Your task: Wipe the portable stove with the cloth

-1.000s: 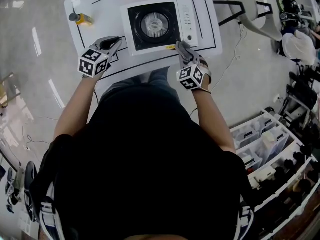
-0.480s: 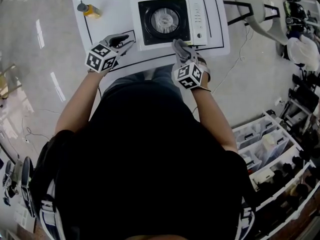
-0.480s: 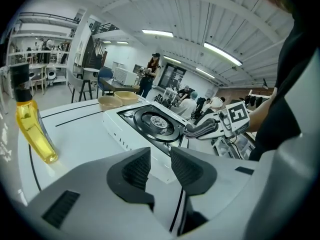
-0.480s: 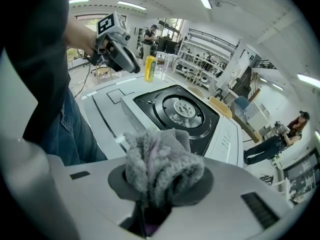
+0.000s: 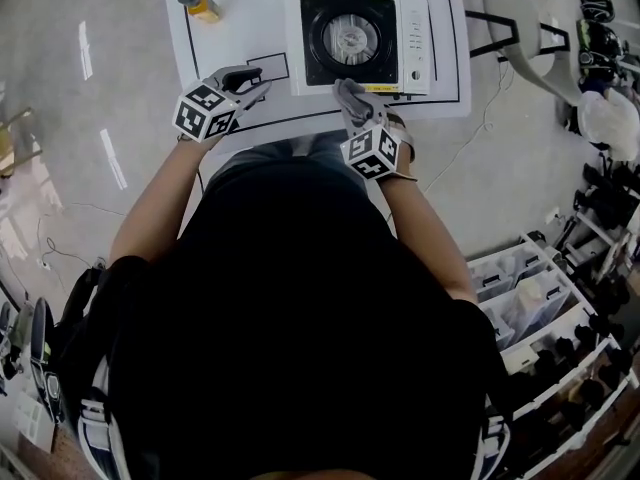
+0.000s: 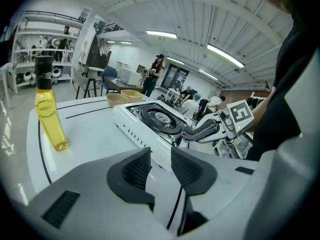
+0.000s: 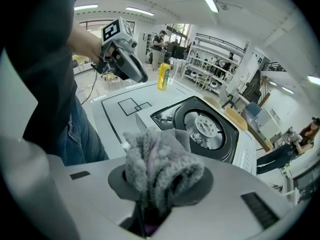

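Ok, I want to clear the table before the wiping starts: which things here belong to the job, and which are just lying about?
For the job: portable stove; cloth, clamped in the right gripper.
Just lying about: yellow bottle, at the left of the table; tan dish beyond the stove.

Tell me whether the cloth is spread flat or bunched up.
Bunched up. The cloth is a crumpled grey wad pinched between the jaws of the right gripper, not laid flat.
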Tool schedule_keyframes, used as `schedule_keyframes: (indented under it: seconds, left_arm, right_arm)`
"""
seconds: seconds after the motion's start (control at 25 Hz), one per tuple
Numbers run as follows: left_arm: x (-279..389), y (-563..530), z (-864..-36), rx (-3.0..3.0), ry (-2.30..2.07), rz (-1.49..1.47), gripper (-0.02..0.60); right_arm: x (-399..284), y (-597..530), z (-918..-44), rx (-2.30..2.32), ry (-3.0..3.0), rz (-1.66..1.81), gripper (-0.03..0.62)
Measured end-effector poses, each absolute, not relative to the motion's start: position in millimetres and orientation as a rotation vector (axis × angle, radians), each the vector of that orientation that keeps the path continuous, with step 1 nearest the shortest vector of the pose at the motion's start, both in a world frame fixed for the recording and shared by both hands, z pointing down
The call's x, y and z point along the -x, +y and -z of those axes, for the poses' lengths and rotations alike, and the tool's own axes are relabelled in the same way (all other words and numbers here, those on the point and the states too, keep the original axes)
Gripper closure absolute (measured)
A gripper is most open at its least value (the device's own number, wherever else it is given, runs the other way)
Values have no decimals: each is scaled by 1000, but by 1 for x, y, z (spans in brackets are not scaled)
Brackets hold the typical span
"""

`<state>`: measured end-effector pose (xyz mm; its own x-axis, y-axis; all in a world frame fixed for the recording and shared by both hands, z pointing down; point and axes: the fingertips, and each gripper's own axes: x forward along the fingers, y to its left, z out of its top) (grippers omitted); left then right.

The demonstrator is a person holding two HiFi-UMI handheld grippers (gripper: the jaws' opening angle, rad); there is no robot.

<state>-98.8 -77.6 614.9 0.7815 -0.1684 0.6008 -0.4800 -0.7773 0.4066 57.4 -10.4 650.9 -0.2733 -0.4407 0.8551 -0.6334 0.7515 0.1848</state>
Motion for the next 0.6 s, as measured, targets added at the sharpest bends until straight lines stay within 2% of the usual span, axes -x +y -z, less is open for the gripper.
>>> schedule_keyframes:
  seconds: [0.6]
  left_arm:
    - [132, -61, -619, -2390, -533, -713, 445]
  right_arm:
    - [12, -9, -649, -711, -2040, -230, 480]
